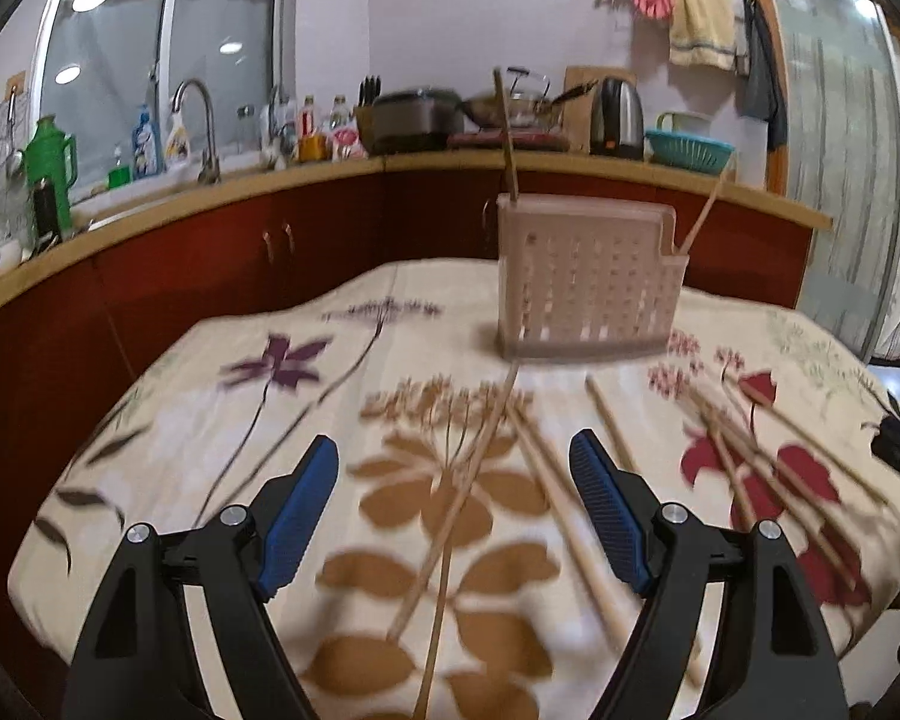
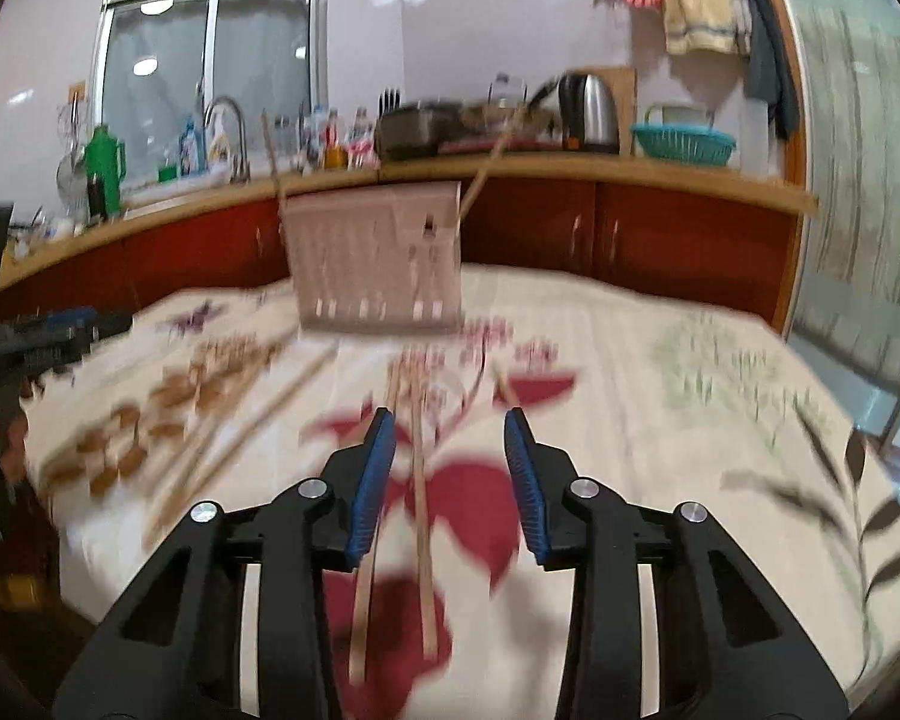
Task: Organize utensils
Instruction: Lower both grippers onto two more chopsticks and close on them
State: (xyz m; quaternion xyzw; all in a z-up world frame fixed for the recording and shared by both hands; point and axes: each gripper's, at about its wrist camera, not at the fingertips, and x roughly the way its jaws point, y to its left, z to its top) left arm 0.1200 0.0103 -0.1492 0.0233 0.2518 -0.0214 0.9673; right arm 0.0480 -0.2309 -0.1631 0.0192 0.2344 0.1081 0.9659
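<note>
A perforated beige holder [image 1: 588,282] is stood upright on the desk [image 1: 222,420], which is covered by a flowered cloth. All places below are given from this holder. Two chopsticks are stood in it: one [image 1: 506,138] rises nearly upright from its left end, and another [image 1: 705,213] leans outward from its lower right compartment.

In front of the holder, loose chopsticks are scattered flat on the cloth. One crossed pair [image 1: 468,492] is laid straight out from the holder's left front corner toward the camera. A further stick [image 1: 609,426] is laid just right of that pair, and a looser bunch [image 1: 768,450] is spread over the red flower print, in front of the holder and to its right.

The left gripper [image 1: 453,516] is held low in front of the holder with its fingers [image 1: 297,516] spread wide and released; the crossed pair is seen between them on the cloth, ungripped.

The right gripper [image 2: 450,480] is held in front of the holder's right part, its fingers [image 2: 372,486] partly apart and grasping nothing. Two chopsticks [image 2: 420,516] are laid on the cloth between and beneath them, near the left finger; whether that finger touches one cannot be told through the blur.
</note>
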